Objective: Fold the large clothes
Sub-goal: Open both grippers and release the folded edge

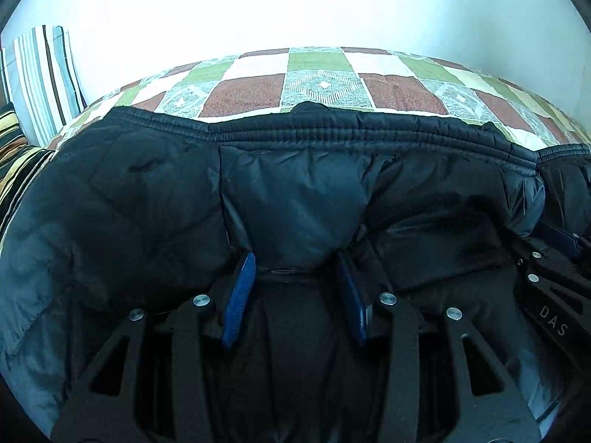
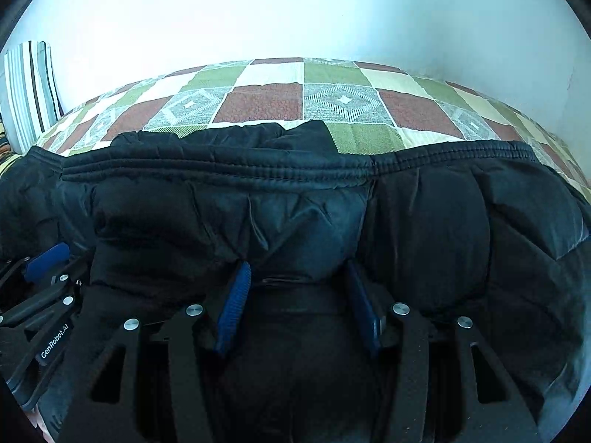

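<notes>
A black puffy jacket [image 1: 295, 192] lies across the bed, its ribbed elastic hem [image 1: 332, 133] on the far side. My left gripper [image 1: 297, 258] is shut on a thick bunch of the jacket, which bulges up between its blue pads [image 1: 242, 288]. In the right wrist view the same jacket [image 2: 295, 214] fills the lower half, with my right gripper [image 2: 295, 269] shut on a similar thick fold. The two grippers sit side by side. The right one's blue pad [image 1: 561, 238] shows at the left view's right edge, and the left one's pad [image 2: 48, 256] at the right view's left edge.
The bed has a patchwork cover [image 1: 251, 92] of red, green and grey squares, reaching back to a white wall. A striped pillow [image 1: 44, 74] stands at the far left against the wall, with a dark striped cloth [image 1: 14, 140] below it.
</notes>
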### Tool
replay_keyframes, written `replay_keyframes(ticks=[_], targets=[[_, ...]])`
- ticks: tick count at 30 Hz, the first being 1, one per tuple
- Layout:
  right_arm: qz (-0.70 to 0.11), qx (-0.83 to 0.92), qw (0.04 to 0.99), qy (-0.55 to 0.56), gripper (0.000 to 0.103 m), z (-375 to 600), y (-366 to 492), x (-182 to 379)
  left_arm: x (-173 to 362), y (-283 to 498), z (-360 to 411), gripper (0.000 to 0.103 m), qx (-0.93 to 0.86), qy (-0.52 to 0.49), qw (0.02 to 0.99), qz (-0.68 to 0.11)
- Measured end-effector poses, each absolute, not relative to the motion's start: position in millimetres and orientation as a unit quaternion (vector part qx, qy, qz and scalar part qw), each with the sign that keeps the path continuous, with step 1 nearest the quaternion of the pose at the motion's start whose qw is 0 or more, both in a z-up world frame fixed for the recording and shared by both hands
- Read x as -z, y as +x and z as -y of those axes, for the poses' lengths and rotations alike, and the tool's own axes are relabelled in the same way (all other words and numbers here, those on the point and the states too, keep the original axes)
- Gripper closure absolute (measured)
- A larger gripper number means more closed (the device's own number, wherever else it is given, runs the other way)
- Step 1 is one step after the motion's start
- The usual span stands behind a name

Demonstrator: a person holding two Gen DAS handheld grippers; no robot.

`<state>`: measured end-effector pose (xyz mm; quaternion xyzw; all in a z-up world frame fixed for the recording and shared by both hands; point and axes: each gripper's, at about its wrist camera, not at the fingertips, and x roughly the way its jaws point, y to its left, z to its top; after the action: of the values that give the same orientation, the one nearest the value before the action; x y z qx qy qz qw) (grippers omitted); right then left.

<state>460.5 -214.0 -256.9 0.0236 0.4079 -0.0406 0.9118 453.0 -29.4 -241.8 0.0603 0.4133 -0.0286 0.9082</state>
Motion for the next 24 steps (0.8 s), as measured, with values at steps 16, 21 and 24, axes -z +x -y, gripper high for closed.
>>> replay_keyframes(ticks=[16,21,24], targets=[[-0.388,0.095,0.913,0.084,0.029,319.6,345.2,193.3,167.5,373.5,-83.6,0.021,0.016,-0.012,0.919,-0.394],[-0.398,0.121,0.903,0.109,0.027,361.1,302.0,200.6,178.7,328.1,-136.9,0.016,-0.018,-0.052,0.913,-0.403],[-0.408,0.12,0.895,0.134,0.025,376.6,289.5,213.3,191.2,314.3,-151.9,0.013,-0.008,-0.085,0.909,-0.408]])
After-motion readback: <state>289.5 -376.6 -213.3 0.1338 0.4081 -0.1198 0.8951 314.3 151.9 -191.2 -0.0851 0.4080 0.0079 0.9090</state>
